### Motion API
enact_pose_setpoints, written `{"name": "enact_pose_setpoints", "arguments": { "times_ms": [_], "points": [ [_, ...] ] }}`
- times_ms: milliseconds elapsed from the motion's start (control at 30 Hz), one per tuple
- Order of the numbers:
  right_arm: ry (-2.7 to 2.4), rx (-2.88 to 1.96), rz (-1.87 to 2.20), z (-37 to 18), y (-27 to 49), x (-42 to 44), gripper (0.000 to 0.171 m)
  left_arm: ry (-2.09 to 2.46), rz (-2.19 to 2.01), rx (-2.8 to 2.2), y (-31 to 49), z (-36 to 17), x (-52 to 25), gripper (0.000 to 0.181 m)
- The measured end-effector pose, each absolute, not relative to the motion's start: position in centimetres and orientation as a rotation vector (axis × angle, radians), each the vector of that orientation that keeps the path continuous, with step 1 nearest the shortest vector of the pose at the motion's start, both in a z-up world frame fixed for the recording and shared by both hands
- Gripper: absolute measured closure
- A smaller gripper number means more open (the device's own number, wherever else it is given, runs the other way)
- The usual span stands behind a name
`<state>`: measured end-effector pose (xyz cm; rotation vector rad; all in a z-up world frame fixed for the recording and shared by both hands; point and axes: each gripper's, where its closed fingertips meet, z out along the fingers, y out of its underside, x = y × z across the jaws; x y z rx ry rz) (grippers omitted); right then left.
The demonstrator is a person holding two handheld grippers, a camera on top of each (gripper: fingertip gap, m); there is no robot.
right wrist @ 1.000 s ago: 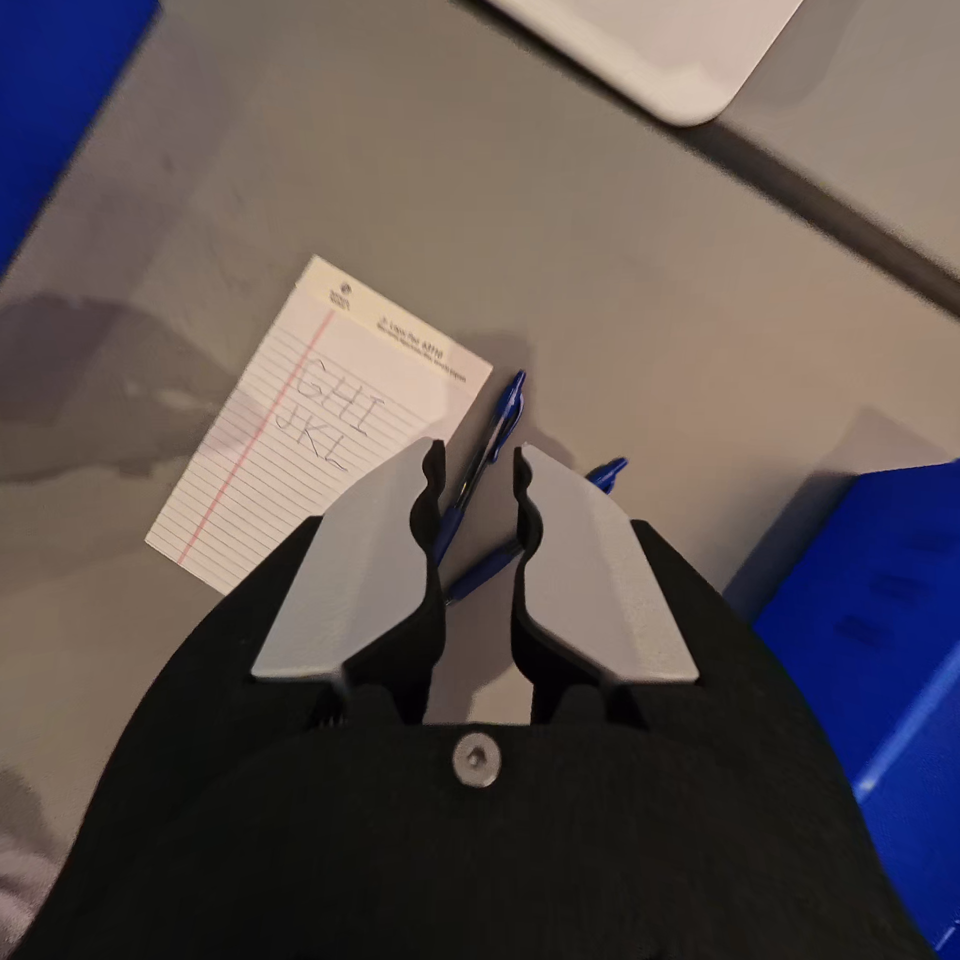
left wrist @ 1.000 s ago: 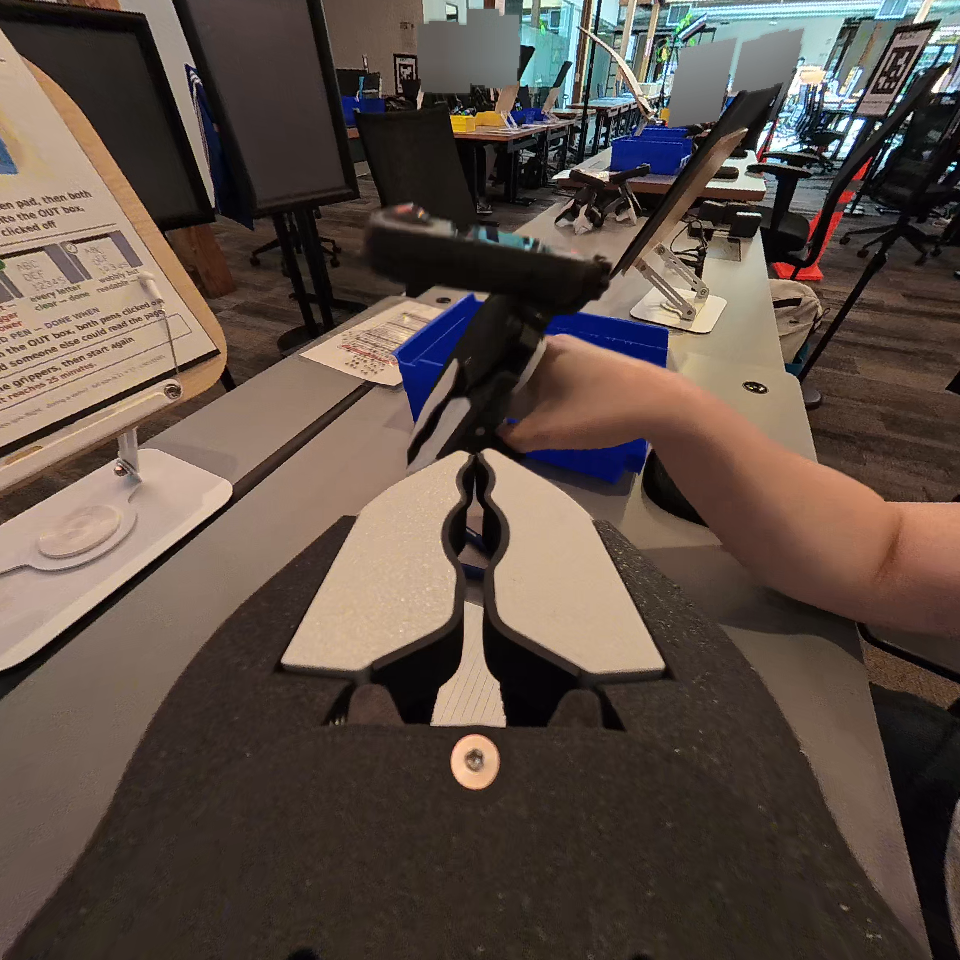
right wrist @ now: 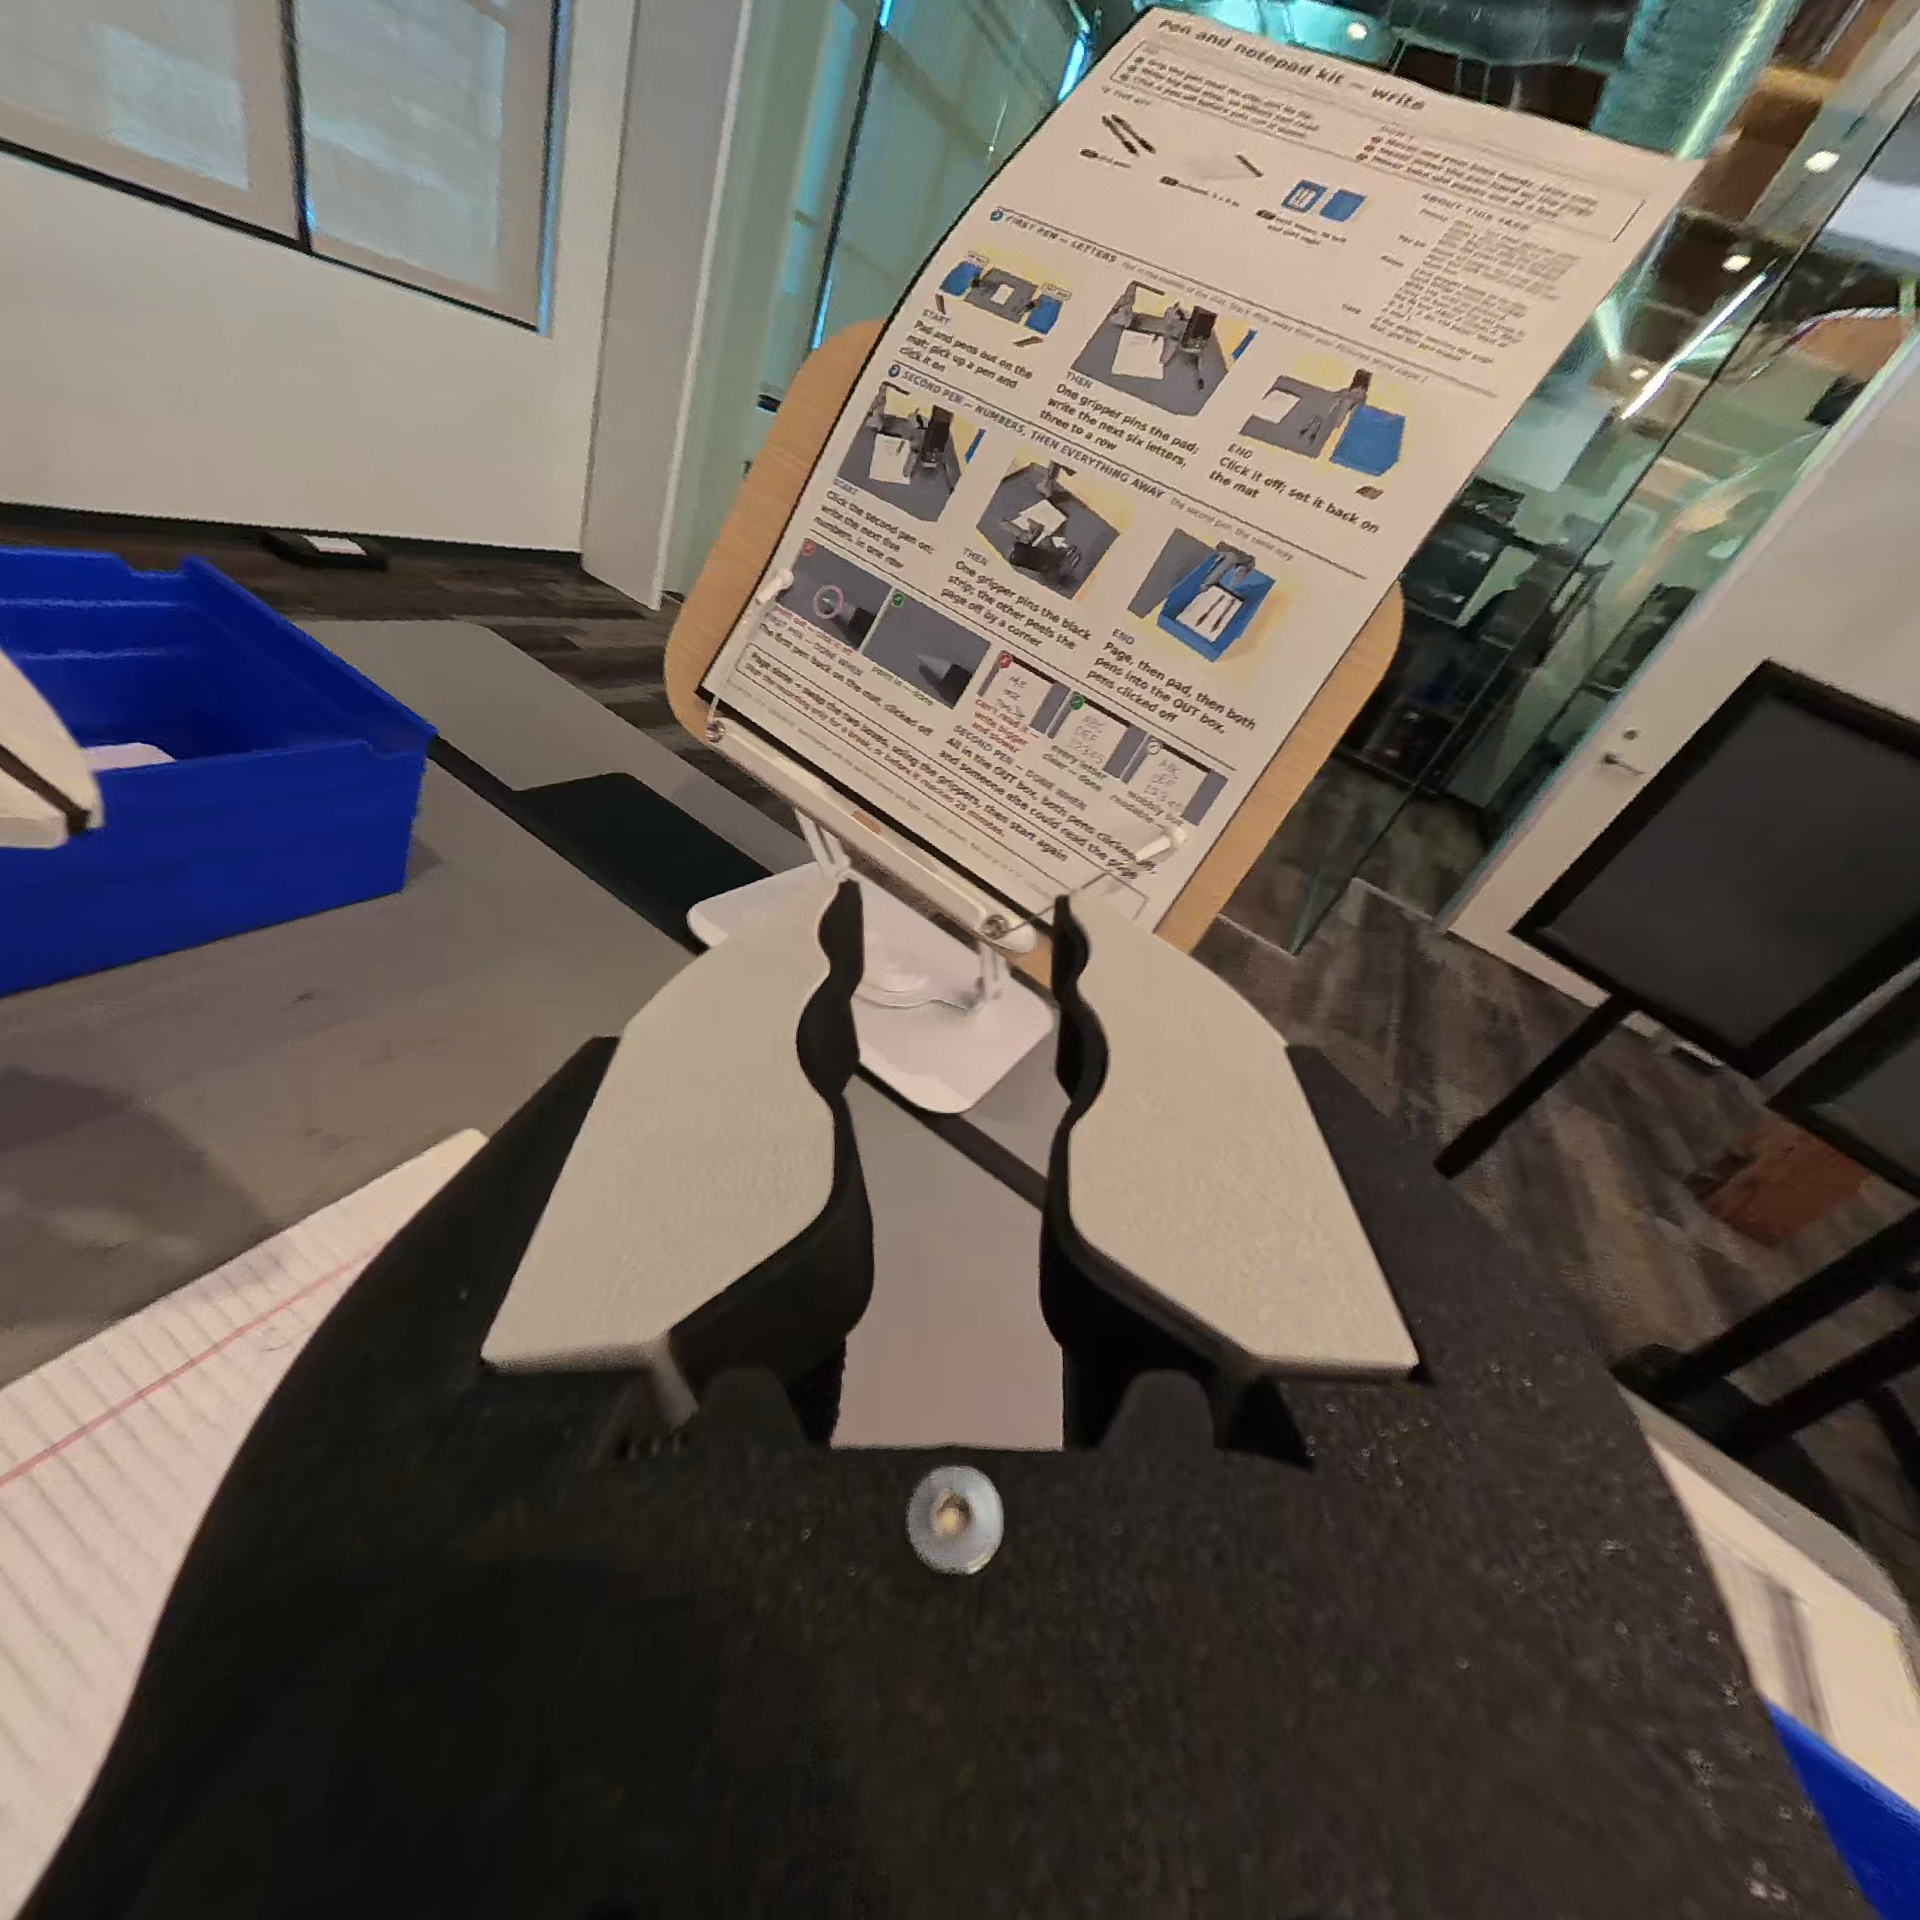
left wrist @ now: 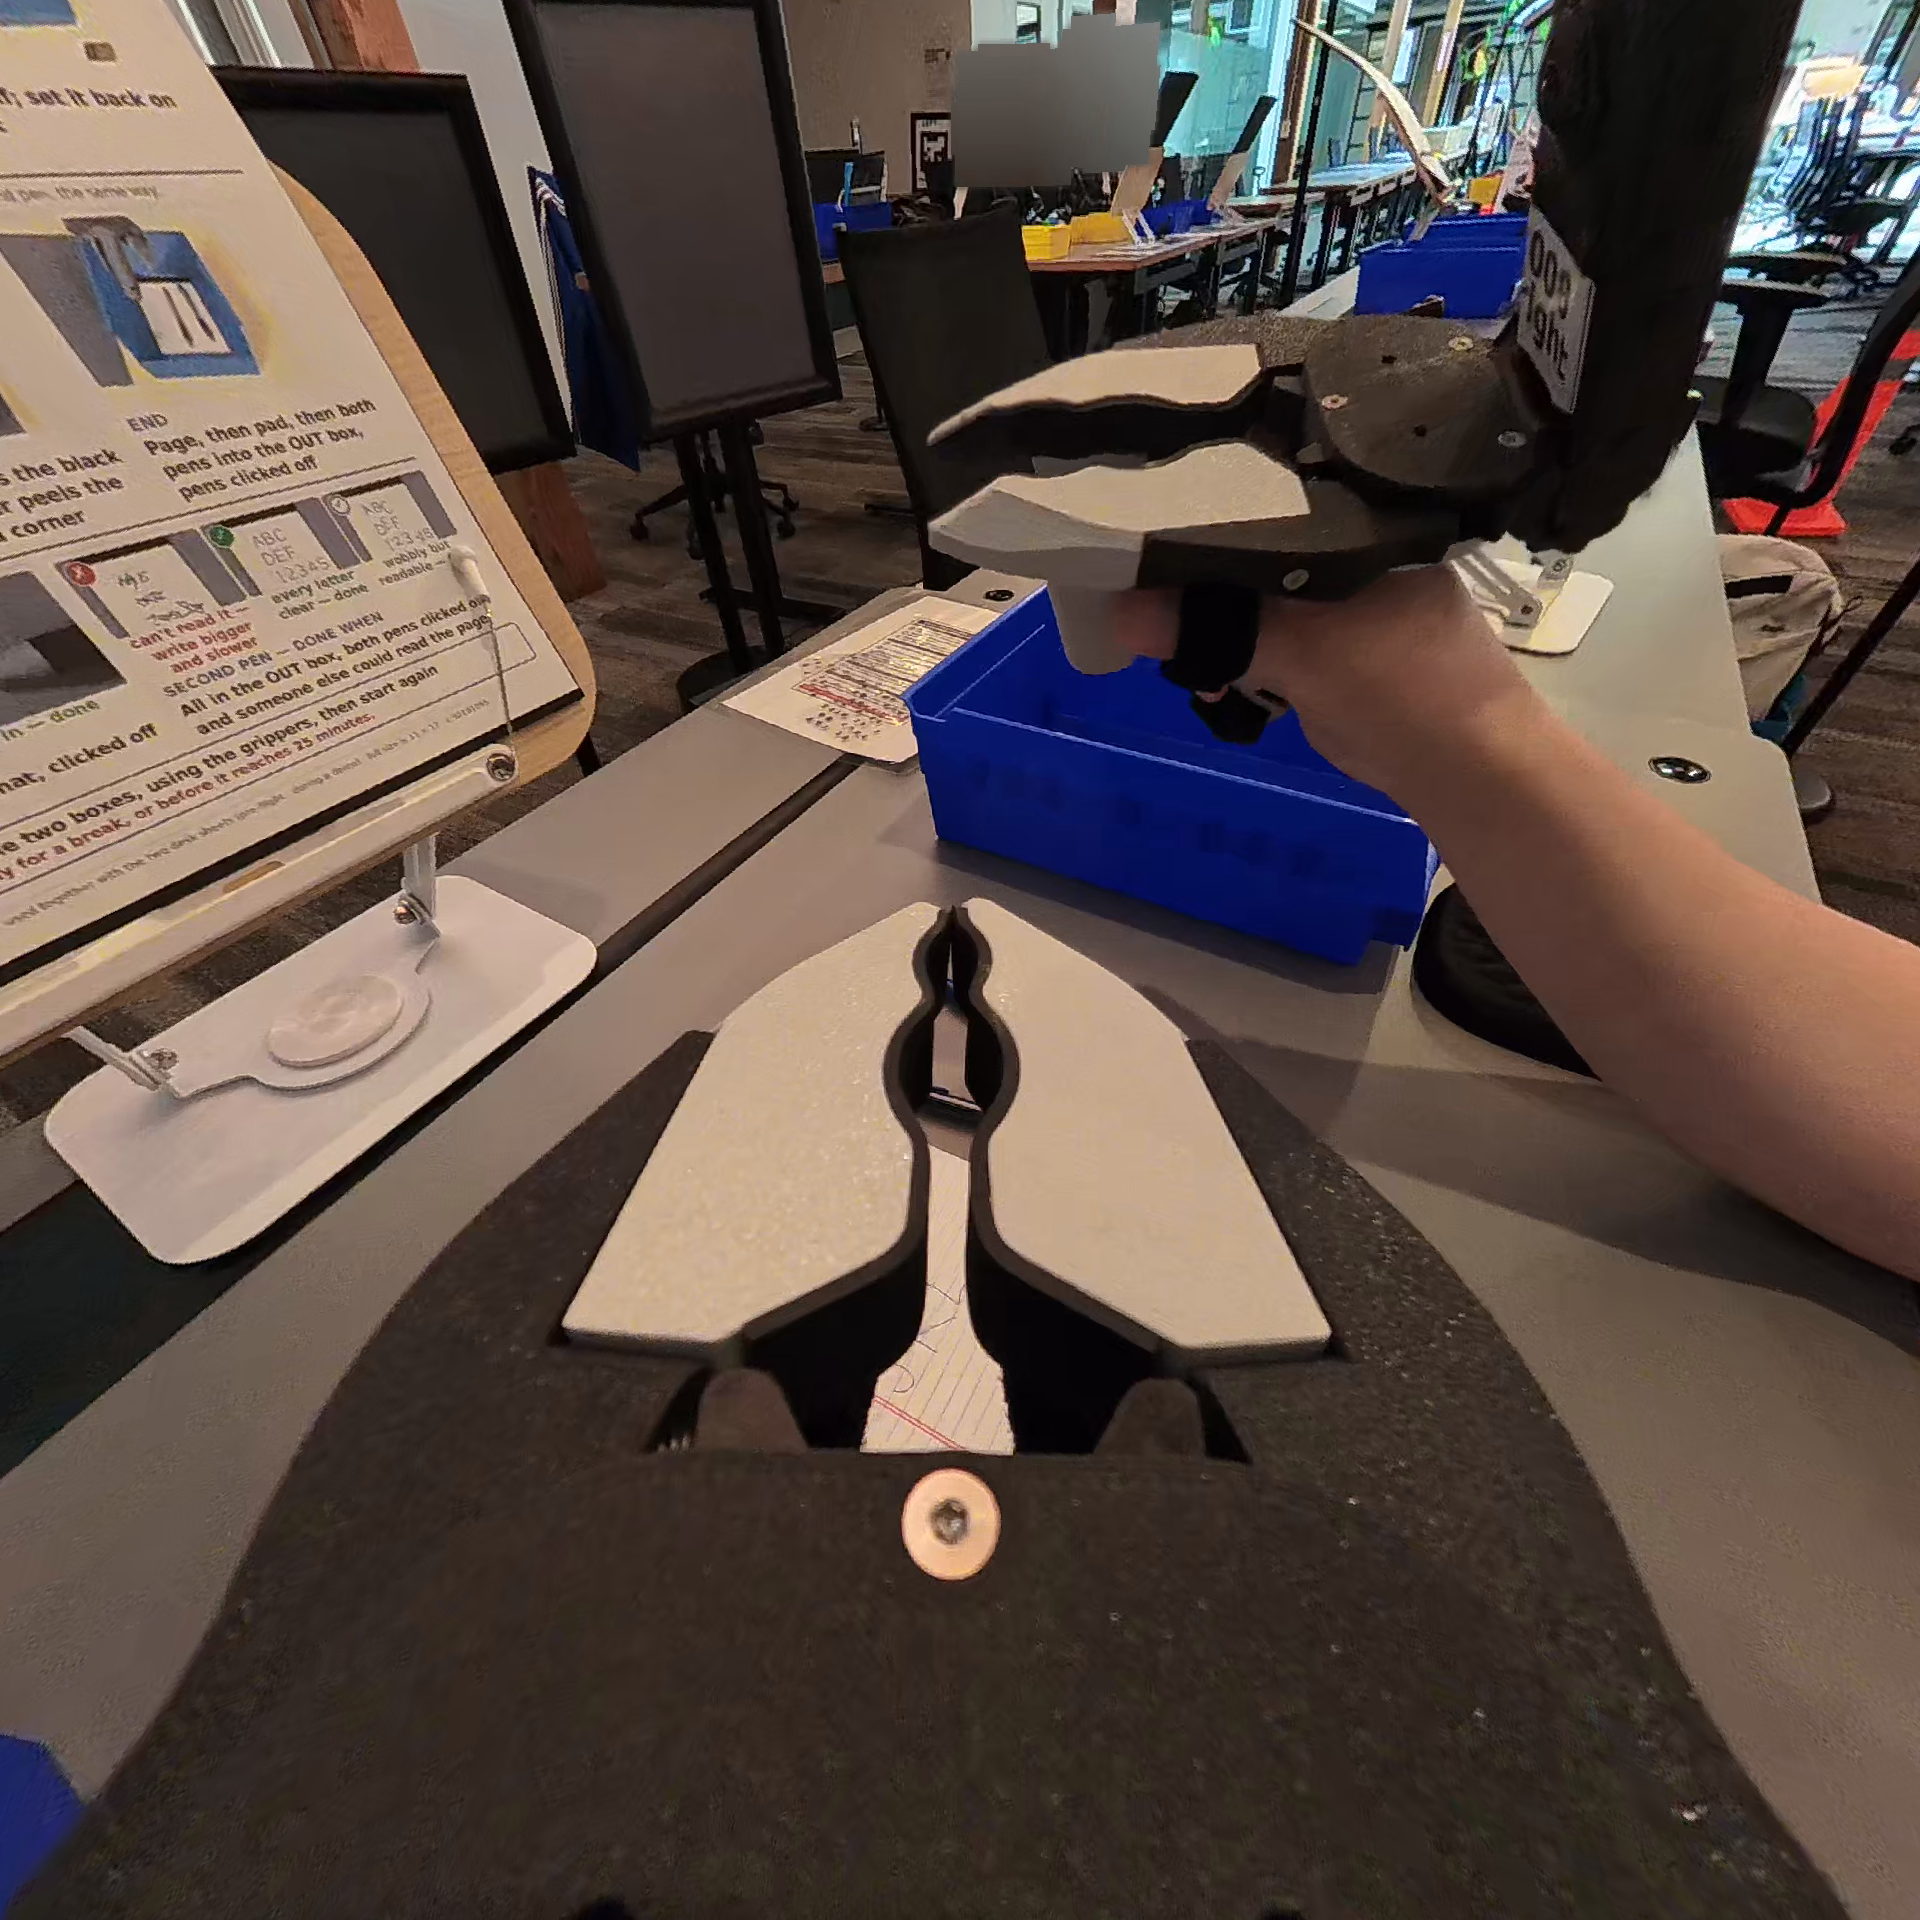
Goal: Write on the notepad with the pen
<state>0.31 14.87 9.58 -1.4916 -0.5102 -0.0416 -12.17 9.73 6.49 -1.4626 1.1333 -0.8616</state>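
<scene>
Overhead, the right tool point(left wrist: 966, 488) was held in a person's hand point(left wrist: 1351, 675) above a blue bin point(left wrist: 1164, 821) on the grey tabletop point(left wrist: 1558, 1351), its grey fingers point(left wrist: 1122, 509) spread apart with nothing between them. From its own wrist view the same tool point(right wrist: 951, 935) showed a clear gap between the tips, looking toward an instruction sheet point(right wrist: 1195, 436) propped on a wooden-backed stand with a white base point(right wrist: 956, 1049).

What lay inside the bin under the right hand could not be made out, since only its inner walls showed. A second blue bin point(right wrist: 208, 790) stood at the left of the right wrist view, and something pale lay inside it, too little visible to name.

The left tool point(left wrist: 958, 920) had its tips pressed together, with only the wavy hollow behind them left between the fingers; whether anything sat in that hollow could not be told. Beneath it, through the slot near its base, a strip of the notepad point(left wrist: 935, 1382) showed, lined white paper with a red margin line and some handwriting. The notepad point(right wrist: 135, 1455) also lay on the tabletop at the lower left of the right wrist view, partly hidden by the tool's black body. No pen could be seen in either view. A printed card point(left wrist: 862, 665) lay flat beside the first bin.
</scene>
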Motion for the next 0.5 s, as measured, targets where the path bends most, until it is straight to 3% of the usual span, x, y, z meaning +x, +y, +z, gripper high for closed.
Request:
{"name": "enact_pose_setpoints", "arguments": {
  "times_ms": [500],
  "points": [
    [-0.36,-1.858,0.248,4.8,15.8,1.6,0.158,1.163,-0.8,-1.492,10.1,5.5,-12.0,0.181]
  ]
}}
